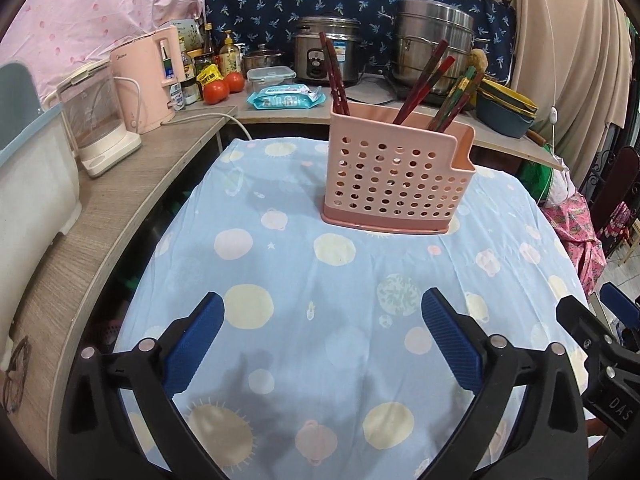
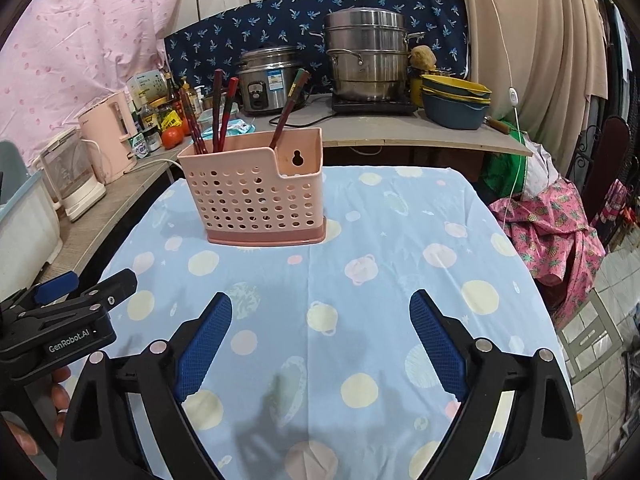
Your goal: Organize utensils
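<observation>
A pink perforated utensil holder (image 1: 394,178) stands upright on the blue spotted tablecloth (image 1: 328,320), with several dark red chopsticks (image 1: 335,80) sticking out of it. It also shows in the right wrist view (image 2: 258,196), with chopsticks (image 2: 221,112) in it. My left gripper (image 1: 322,336) is open and empty, low over the cloth, well in front of the holder. My right gripper (image 2: 320,340) is open and empty, beside the left one and at a like distance from the holder. The left gripper shows at the right view's left edge (image 2: 64,312).
A wooden counter (image 1: 132,184) runs along the left and back with a pink kettle (image 1: 146,80), a glass kettle (image 1: 96,120), bottles, tomatoes (image 1: 216,92), a rice cooker (image 1: 326,54), a steel steamer pot (image 1: 434,50) and stacked bowls (image 1: 506,108). Pink cloth (image 2: 548,236) lies at the right.
</observation>
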Motion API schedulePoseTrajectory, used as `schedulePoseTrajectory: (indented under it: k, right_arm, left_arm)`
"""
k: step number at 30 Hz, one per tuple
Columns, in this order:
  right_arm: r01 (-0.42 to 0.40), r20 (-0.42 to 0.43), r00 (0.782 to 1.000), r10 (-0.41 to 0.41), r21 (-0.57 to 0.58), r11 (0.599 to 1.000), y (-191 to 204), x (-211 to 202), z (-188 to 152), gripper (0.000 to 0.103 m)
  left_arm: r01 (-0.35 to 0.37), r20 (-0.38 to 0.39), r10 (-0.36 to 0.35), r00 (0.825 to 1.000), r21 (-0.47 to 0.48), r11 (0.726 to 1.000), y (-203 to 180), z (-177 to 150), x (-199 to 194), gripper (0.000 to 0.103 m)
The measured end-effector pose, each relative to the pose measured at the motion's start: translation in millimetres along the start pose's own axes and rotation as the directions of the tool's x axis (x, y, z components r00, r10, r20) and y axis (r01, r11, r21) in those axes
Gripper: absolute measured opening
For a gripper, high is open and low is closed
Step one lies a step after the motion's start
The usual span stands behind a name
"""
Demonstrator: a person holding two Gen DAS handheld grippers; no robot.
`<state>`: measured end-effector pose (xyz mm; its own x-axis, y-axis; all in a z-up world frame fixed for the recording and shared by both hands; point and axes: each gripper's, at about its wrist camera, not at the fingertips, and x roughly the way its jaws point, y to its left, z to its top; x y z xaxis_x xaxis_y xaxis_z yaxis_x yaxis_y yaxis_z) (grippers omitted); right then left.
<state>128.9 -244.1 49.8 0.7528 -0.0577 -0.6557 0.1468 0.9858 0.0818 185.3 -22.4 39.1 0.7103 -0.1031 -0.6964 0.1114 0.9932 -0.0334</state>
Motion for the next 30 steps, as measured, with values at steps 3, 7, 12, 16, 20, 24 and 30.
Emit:
schedulePoseTrajectory:
  k: [3, 7, 12, 16, 20, 24, 30]
  right_arm:
    - [0.005, -0.016, 1.0, -0.005, 0.004, 1.0, -2, 3, -3, 0.087]
    - [0.016, -0.019, 1.0, -0.016, 0.011, 1.0, -5, 5, -4, 0.087]
    - [0.022, -0.023, 0.999, -0.022, 0.01, 1.0, -6, 5, -7, 0.096]
    - [0.033, -0.025, 0.999, -0.033, 0.007, 0.999, -5, 6, -8, 0.096]
    - [0.035, -0.037, 0.999, -0.035, 0.008, 0.999, -4, 10, -8, 0.096]
    - [0.039, -0.04, 0.998, -0.039, 0.001, 0.999, -2, 13, -9, 0.096]
    - [0.036, -0.049, 0.998, -0.036, 0.004, 0.999, -1, 17, -11, 0.096]
  left_arm:
    - [-0.023, 0.004, 0.023, 1.0, 0.002, 1.0, 1, -2, 1, 0.096]
    - [-0.062, 0.015, 0.062, 0.998, 0.02, 0.998, 1, -4, 1, 0.096]
    - [-0.087, 0.02, 0.087, 0.996, 0.039, 0.995, -1, -6, 1, 0.096]
    - [-0.092, 0.015, 0.091, 0.996, 0.045, 0.995, -1, -8, 4, 0.096]
    - [-0.087, 0.004, 0.087, 0.996, 0.038, 0.995, 1, -8, 7, 0.096]
    - [-0.101, 0.0, 0.101, 0.995, 0.046, 0.994, 1, -10, 10, 0.096]
    - [-0.101, -0.029, 0.101, 0.994, 0.025, 0.995, 4, -12, 17, 0.096]
